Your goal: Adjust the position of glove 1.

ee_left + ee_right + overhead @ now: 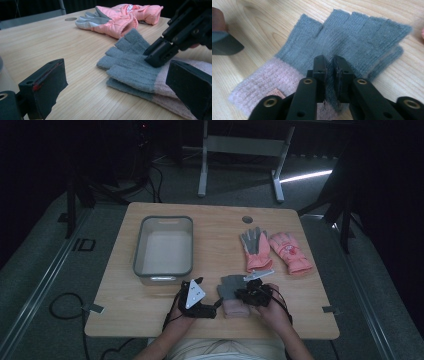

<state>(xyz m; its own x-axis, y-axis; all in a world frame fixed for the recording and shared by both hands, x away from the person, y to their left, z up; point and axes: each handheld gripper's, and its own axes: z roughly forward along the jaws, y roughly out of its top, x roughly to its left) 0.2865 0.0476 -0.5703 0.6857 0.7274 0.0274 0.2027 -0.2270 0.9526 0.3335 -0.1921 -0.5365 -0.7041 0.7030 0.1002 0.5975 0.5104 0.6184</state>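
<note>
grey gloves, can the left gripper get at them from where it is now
Probably yes. The left gripper sits open right beside the grey gloves with only bare table between. The right gripper already pinches the top glove's middle, so only the near cuff side is free.

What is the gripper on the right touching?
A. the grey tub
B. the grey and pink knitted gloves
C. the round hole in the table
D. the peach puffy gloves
B: the right gripper has its nearly closed jaws pressed down on the grey and pink knitted gloves.

Right tongs on grey gloves
</note>
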